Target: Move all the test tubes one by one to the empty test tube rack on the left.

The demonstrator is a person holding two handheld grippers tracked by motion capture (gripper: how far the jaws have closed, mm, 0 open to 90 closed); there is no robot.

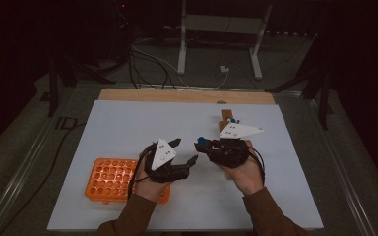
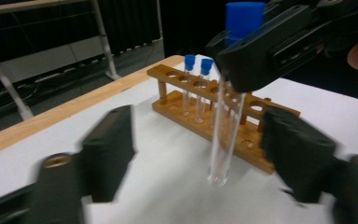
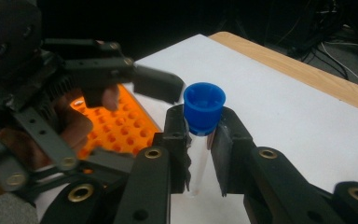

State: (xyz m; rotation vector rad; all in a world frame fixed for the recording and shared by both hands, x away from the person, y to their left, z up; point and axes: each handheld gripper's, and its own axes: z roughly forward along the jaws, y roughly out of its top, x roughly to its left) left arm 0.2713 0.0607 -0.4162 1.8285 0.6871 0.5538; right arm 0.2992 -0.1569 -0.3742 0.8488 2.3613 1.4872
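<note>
My right gripper (image 1: 203, 145) is shut on a clear test tube with a blue cap (image 3: 204, 108), gripping the glass just under the cap (image 1: 203, 140). The tube (image 2: 223, 135) hangs upright above the white mat. It sits between the jaws of my left gripper (image 2: 198, 137), which stand apart on either side without touching it. In the high view my left gripper (image 1: 185, 151) is open, just left of the right one near the mat's middle. One of its fingers (image 3: 156, 84) reaches toward the cap in the right gripper view.
A wooden tube rack (image 2: 214, 109) holding two blue-capped tubes (image 2: 196, 84) stands at the back right of the mat (image 1: 225, 120). An orange rack with several holes (image 1: 109, 179) lies front left, under the left hand. The white mat (image 1: 128, 123) covers a wooden table.
</note>
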